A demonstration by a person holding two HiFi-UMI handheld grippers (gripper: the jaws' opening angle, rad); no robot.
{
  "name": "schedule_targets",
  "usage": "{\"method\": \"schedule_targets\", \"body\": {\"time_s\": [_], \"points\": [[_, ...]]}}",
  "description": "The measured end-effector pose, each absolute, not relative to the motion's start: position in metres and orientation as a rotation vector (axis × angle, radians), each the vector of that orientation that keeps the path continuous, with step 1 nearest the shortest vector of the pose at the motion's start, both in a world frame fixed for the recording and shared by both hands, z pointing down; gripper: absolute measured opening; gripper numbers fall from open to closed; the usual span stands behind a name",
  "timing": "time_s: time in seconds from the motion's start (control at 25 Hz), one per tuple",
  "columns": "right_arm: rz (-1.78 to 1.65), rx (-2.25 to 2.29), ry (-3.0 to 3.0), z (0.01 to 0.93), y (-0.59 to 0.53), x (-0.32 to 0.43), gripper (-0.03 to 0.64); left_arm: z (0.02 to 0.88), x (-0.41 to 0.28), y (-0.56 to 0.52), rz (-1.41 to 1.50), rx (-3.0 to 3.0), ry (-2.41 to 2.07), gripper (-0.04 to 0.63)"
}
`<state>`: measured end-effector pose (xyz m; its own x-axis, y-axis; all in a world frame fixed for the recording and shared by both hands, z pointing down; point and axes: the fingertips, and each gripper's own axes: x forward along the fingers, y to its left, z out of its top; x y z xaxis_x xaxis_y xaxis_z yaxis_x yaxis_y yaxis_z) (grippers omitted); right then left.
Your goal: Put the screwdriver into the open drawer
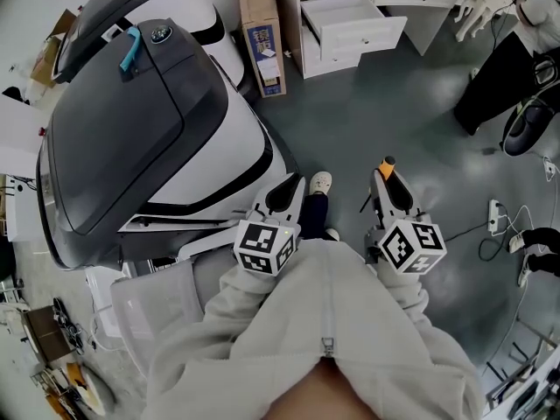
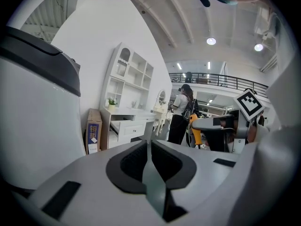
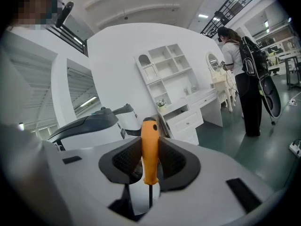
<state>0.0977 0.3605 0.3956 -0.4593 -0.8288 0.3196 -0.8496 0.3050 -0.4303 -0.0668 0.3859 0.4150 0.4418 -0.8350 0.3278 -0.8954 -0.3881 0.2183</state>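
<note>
The screwdriver [image 3: 149, 159] has an orange handle and a thin dark shaft. My right gripper [image 3: 150, 142] is shut on the handle, whose end [image 1: 388, 163] sticks out past the fingertips. In the head view this right gripper [image 1: 386, 178] is held out over the grey floor. My left gripper [image 1: 287, 185] is beside it and shut, with nothing between its pads [image 2: 149, 147]. The open drawer [image 1: 363, 35] juts out of a white desk far ahead. It also shows in the right gripper view as the drawer [image 3: 187, 121], well beyond the jaws.
A large grey and white machine [image 1: 131, 129] fills the left. A cardboard box [image 1: 262, 33] leans beside the desk. A person in black [image 3: 244, 79] stands to the right of the desk. A power strip and cables [image 1: 495, 219] lie on the floor at right.
</note>
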Motion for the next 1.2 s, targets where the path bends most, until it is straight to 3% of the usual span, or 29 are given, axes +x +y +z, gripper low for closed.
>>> {"method": "schedule_targets", "body": {"time_s": [1.2], "points": [[0.895,1.636,-2.447,0.392,0.173,0.126,0.126,0.403,-0.042,0.185,0.225,2.365,-1.417,0.043]]}}
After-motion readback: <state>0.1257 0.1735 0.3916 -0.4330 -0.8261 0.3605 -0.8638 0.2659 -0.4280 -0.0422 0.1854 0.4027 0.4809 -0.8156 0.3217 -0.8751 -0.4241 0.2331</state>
